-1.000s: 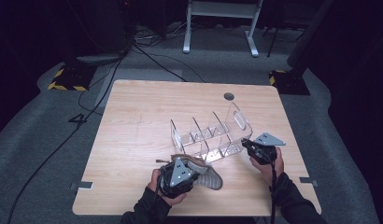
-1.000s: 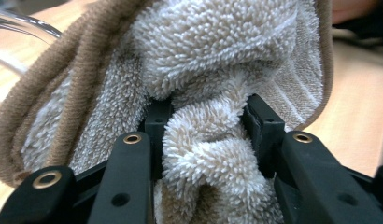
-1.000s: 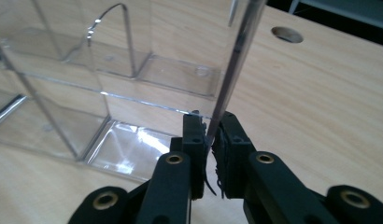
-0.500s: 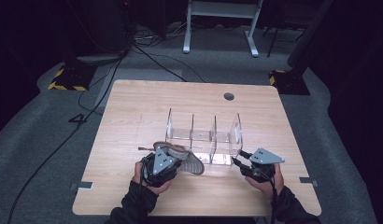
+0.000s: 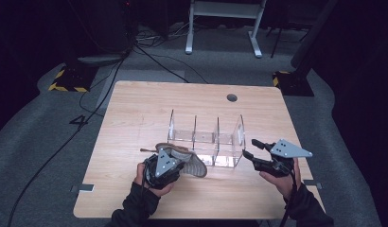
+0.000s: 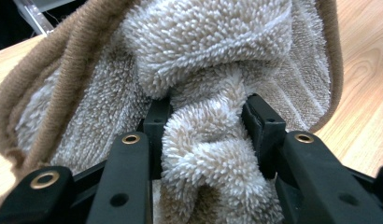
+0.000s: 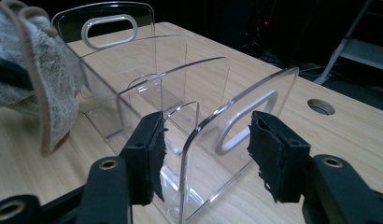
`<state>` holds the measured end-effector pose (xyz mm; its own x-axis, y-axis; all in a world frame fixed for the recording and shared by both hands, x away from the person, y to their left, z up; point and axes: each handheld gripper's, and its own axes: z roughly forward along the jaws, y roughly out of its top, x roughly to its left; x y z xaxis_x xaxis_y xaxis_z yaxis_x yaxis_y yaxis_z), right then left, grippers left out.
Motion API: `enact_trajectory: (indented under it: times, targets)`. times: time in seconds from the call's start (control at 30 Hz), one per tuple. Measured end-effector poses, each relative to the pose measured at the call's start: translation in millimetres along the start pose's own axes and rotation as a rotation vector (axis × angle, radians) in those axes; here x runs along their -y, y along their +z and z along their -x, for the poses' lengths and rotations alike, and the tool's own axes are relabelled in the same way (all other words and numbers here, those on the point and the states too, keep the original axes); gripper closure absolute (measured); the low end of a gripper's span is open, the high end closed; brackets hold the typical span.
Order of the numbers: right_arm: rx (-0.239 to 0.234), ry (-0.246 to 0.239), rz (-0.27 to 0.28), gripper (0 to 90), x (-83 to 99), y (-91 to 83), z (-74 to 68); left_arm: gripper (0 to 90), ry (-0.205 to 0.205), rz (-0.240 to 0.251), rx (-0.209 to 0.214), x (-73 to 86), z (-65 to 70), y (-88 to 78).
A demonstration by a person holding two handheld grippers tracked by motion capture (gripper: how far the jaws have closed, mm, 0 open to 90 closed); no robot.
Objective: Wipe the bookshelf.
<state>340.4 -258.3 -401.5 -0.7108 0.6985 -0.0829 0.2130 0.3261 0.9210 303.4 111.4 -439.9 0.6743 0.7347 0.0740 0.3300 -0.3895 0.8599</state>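
A clear acrylic rack [image 5: 205, 137] with several dividers stands upright in the middle of the wooden table [image 5: 135, 109]. My left gripper [image 5: 179, 164] is at the rack's front left, shut on a bunched fold of a beige fluffy towel [image 5: 188, 160] with brown trim. In the left gripper view the towel [image 6: 213, 46] bulges between the pads [image 6: 158, 122] of that gripper [image 6: 206, 112]. My right gripper [image 5: 249, 147] is just right of the rack, its jaws having just been opening. In the right gripper view the rack's end panel [image 7: 245, 112] with its handle slot shows between the pads of that gripper [image 7: 206, 135], untouched.
A round cable hole [image 5: 232, 98] lies in the table behind the rack. Cables [image 5: 154, 61] and the legs of a metal stand [image 5: 220, 28] are on the grey floor beyond the table. The towel [image 7: 40, 60] hangs at the rack's far end in the right gripper view.
The rack, tilted and skewed one second ago, now stands square on the table. My right gripper has let go of it and drawn back to the right. The left gripper shifted left with the towel.
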Motion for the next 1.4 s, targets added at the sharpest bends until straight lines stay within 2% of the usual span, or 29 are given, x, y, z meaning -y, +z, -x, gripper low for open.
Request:
enact_trajectory:
  times: [0.03,0.13,0.23,0.27,0.33,0.5,0.63,0.83,0.97,1.07,1.13,1.17,1.2,1.27,1.3,1.33,1.4]
  targets:
    - [-0.027,0.036,-0.019,44.6,-3.6,8.2,8.0,60.1,-0.001,0.002,0.0,0.0,-0.3,1.4]
    - [-0.024,0.022,-0.049,44.2,-3.3,16.4,12.1,60.1,0.009,-0.002,-0.008,0.7,1.2,4.6]
    - [-0.078,0.078,-0.054,42.7,1.6,26.3,21.0,59.9,0.037,-0.009,-0.014,0.4,4.3,7.6]
    - [-0.081,0.084,-0.053,44.0,1.6,27.2,21.9,59.8,0.035,-0.005,-0.014,-0.6,4.1,9.0]
    - [-0.098,0.069,-0.051,50.2,0.9,27.7,21.4,59.7,0.025,0.001,-0.013,-2.7,3.8,11.7]
    - [-0.097,0.07,-0.053,51.4,0.3,30.0,20.3,59.5,0.037,0.013,0.0,-8.9,9.0,22.2]
    - [-0.09,0.072,-0.048,52.4,0.3,31.0,19.6,59.5,0.069,0.026,0.028,-19.0,22.6,36.1]
    - [-0.068,0.072,-0.057,54.2,-1.3,31.3,16.7,59.5,0.114,0.044,0.084,-36.5,52.7,63.3]
    - [-0.06,0.069,-0.058,55.1,-1.7,31.6,16.4,59.5,0.156,0.041,0.074,-40.8,65.1,72.2]
    - [-0.047,0.054,-0.065,55.3,-3.0,31.2,14.6,60.4,0.158,0.038,0.069,-39.4,61.1,68.7]
    - [-0.047,0.049,-0.065,55.3,-3.3,31.9,14.6,60.5,0.166,0.028,0.053,-35.5,53.5,61.8]
    - [-0.053,0.047,-0.062,55.2,-3.3,32.6,15.2,60.4,0.165,0.017,0.03,-31.9,47.5,55.2]
    - [-0.055,0.047,-0.062,55.2,-3.4,32.9,15.8,60.5,0.165,0.017,0.03,-31.9,47.5,55.2]
    - [-0.054,0.049,-0.066,55.3,-3.8,32.9,15.8,60.5,0.164,-0.002,-0.01,-25.4,34.7,43.0]
    - [-0.054,0.048,-0.066,55.3,-3.8,32.9,15.8,60.5,0.153,-0.014,-0.043,-19.6,22.2,31.5]
    - [-0.054,0.048,-0.066,55.3,-3.8,32.9,15.8,60.5,0.153,-0.014,-0.043,-19.6,22.2,31.5]
    - [-0.056,0.047,-0.066,55.2,-3.9,33.0,15.9,60.5,0.123,-0.009,-0.071,-13.1,4.6,14.6]
